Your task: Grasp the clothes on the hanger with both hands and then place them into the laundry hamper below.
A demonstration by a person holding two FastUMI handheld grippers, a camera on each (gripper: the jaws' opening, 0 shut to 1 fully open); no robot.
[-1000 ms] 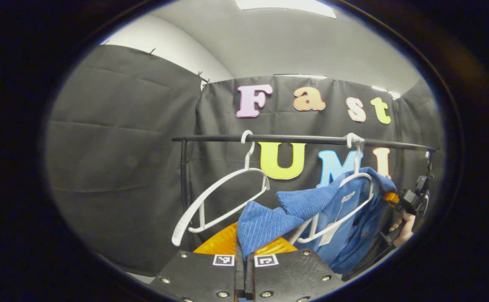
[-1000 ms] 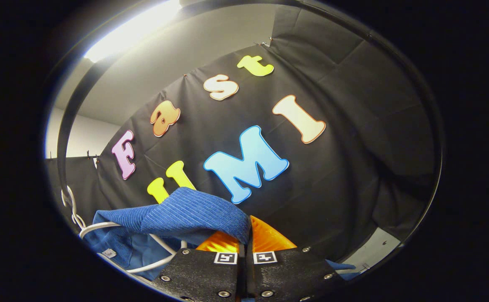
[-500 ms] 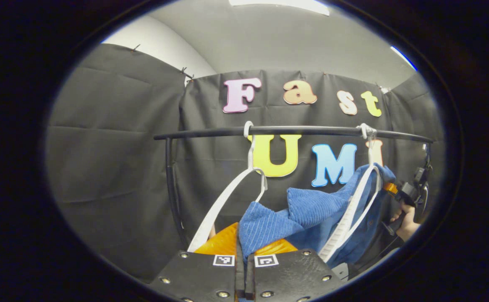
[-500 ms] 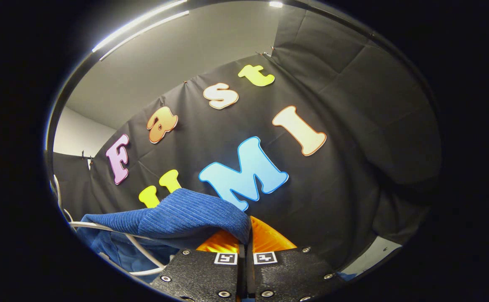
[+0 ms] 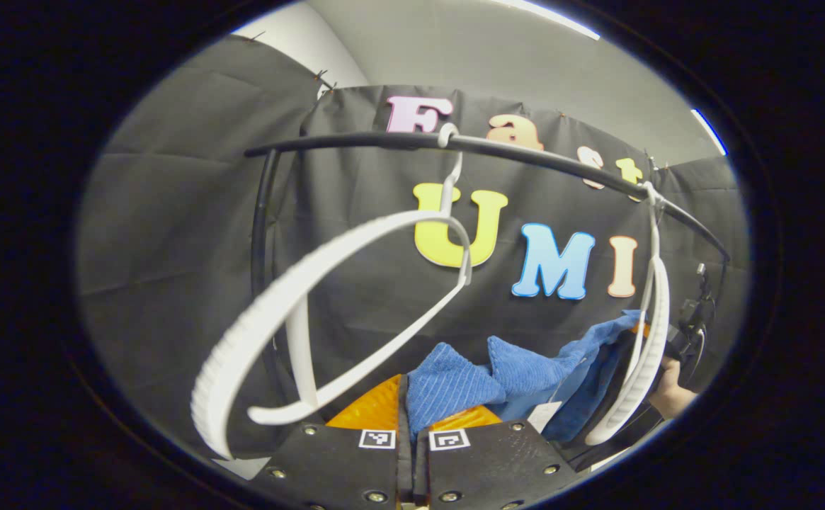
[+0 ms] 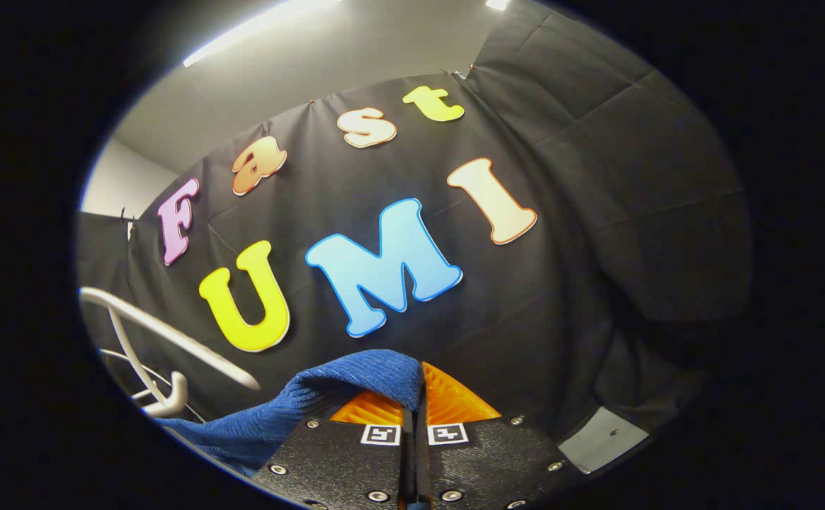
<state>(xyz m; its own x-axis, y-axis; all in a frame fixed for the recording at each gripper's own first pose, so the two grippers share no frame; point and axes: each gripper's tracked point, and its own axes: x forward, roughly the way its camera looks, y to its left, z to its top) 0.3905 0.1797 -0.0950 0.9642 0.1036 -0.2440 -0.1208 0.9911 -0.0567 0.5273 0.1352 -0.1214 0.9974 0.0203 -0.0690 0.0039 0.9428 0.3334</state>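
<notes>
Both units clamped on the blue garment (image 5: 525,368): left hand-held gripper (image 5: 412,432) pinches one ribbed end, right hand-held gripper (image 6: 416,418) the other. Cloth sags between them, long axis running gripper to gripper, below the rail (image 5: 525,152) and off the white hangers (image 5: 355,283). Hamper out of sight, judged to be underneath; next move is straight down. Black cloth walls close behind.

The left gripper view looks slightly upward from just below the black rail (image 5: 525,152), close to a white hanger (image 5: 327,312). The right gripper view tilts up at the cloth wall. Both share the blue garment (image 5: 525,368) (image 6: 313,411) at their bottom edge.
</notes>
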